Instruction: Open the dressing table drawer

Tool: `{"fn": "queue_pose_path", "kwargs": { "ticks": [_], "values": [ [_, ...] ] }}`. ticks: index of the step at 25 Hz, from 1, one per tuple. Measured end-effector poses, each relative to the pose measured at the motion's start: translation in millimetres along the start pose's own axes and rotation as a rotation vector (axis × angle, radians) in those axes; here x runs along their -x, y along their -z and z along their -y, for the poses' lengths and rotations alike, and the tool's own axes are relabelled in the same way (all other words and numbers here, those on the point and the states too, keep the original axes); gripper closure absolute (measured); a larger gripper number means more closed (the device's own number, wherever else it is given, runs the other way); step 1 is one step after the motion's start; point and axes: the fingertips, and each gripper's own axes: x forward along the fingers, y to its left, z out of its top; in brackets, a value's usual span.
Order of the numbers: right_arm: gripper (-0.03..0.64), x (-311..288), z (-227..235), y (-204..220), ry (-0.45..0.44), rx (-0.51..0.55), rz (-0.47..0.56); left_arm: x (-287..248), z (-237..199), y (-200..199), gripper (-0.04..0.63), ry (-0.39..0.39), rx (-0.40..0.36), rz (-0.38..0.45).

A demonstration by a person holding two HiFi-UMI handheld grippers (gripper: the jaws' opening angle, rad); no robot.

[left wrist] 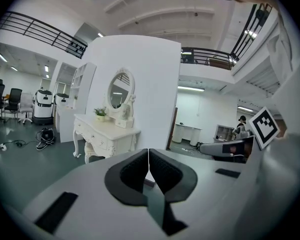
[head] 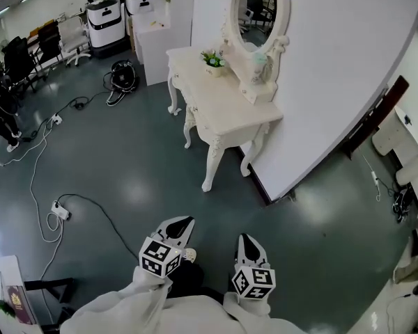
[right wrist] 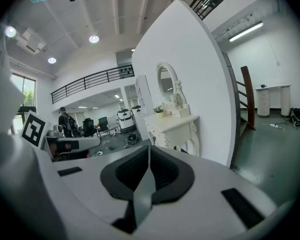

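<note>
The cream dressing table (head: pixel 226 106) stands against a curved white wall, well ahead of both grippers, with an oval mirror (head: pixel 260 9) and a small potted plant (head: pixel 212 59) on top. Its drawer fronts (left wrist: pixel 97 137) face the open floor and look closed. My left gripper (head: pixel 179 227) and right gripper (head: pixel 246 245) are side by side at the bottom of the head view, far short of the table. Both are shut with nothing between the jaws. The table appears left of centre in the left gripper view (left wrist: pixel 107 133) and right of centre in the right gripper view (right wrist: pixel 172 125).
A stool (head: pixel 190 120) is tucked under the table. Cables and a power strip (head: pixel 59 211) lie on the dark floor at left. A black device (head: pixel 122 75), white machines (head: pixel 104 23) and office chairs (head: pixel 28 51) stand beyond. A person (head: pixel 0 113) is at far left.
</note>
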Motion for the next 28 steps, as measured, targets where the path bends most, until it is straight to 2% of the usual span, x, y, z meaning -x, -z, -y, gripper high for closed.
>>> {"fn": "queue_pose_path", "kwargs": {
  "ticks": [7, 19, 28],
  "values": [
    [0.578, -59, -1, -25, 0.015, 0.006, 0.028, -35, -50, -22, 0.577, 0.006, -0.012, 0.016],
    [0.578, -137, -6, -47, 0.015, 0.007, 0.030, -77, -109, -40, 0.577, 0.022, -0.027, 0.010],
    [0.578, -165, -20, -44, 0.015, 0.052, 0.003, -85, -126, -37, 0.577, 0.062, -0.026, -0.013]
  ]
}}
